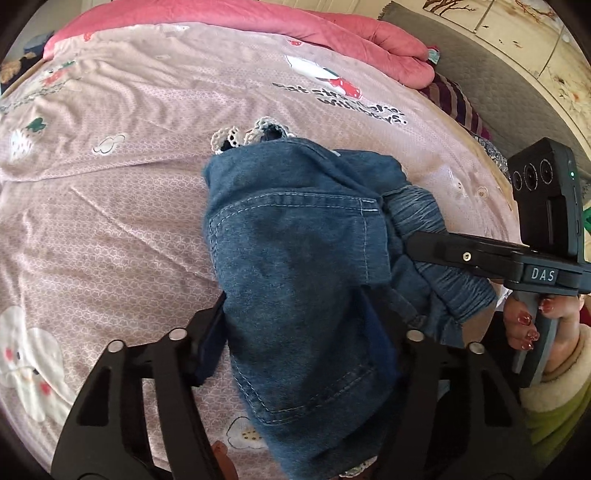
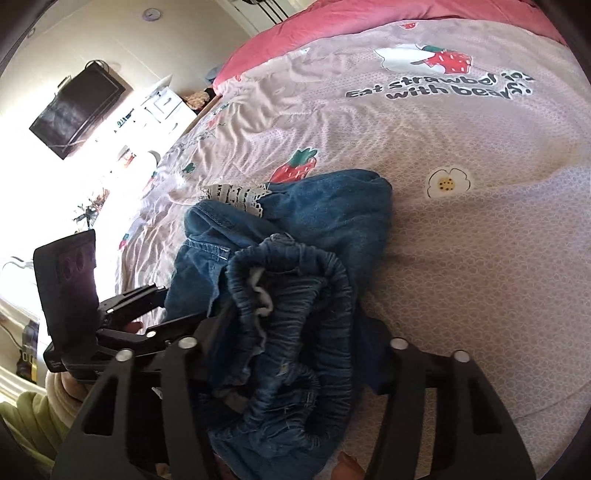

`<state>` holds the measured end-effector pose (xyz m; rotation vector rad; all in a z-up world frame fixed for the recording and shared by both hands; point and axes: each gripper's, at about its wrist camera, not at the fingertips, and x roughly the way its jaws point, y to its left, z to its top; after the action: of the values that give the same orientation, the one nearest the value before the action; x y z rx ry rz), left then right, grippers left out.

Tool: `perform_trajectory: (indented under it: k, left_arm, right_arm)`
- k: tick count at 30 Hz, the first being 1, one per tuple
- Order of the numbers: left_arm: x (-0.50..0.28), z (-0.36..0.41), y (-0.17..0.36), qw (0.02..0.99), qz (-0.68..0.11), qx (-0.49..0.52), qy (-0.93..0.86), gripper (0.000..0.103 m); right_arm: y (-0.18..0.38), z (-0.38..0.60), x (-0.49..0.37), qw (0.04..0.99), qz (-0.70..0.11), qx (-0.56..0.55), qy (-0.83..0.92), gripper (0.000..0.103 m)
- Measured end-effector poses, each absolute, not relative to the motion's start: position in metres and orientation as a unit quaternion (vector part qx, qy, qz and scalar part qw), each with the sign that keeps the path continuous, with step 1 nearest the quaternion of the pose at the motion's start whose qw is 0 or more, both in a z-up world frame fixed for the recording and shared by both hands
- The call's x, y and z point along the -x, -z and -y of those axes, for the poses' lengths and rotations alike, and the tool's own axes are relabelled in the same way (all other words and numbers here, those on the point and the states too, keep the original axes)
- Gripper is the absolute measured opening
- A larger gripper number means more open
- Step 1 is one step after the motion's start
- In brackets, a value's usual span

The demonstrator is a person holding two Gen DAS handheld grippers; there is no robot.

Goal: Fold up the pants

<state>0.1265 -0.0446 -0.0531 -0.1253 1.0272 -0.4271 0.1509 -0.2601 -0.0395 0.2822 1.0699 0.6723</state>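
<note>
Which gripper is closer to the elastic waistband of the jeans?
Right. The right gripper has its jaws around the waistband; the left gripper holds the pocket part beside it.

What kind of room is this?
Most likely a bedroom: the denim pants lie on a bed with a strawberry-print sheet, a pink quilt is bunched at its far end, and a wall-mounted TV hangs nearby.

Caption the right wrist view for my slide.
Right gripper shut on elastic waistband of bunched blue denim pants on pink strawberry-print bedsheet.
</note>
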Motion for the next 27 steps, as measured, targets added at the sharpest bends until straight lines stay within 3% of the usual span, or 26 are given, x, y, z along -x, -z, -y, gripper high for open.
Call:
perform_trajectory:
  k: [3, 6, 16, 27]
  left_arm:
    - [-0.122, 0.048, 0.043, 0.857, -0.474, 0.05, 0.197, 0.035]
    - [-0.122, 0.047, 0.032, 0.862, -0.464, 0.049, 0.197, 0.029]
    - [-0.15, 0.019, -0.016, 0.902, -0.404, 0.033, 0.151, 0.028]
    - [-0.192, -0.007, 0.019, 0.897, -0.426, 0.035, 0.11, 0.028]
  right_arm:
    - [0.029, 0.257, -0.143, 0.814, -0.476, -0.117, -0.312, 0.041]
    - [0.011, 0.249, -0.137, 0.831, -0.447, -0.091, -0.319, 0.039]
    - [-0.042, 0.203, -0.176, 0.858, -0.385, -0.052, -0.336, 0.039]
    - [0.004, 0.167, -0.238, 0.839, -0.434, -0.073, -0.32, 0.039]
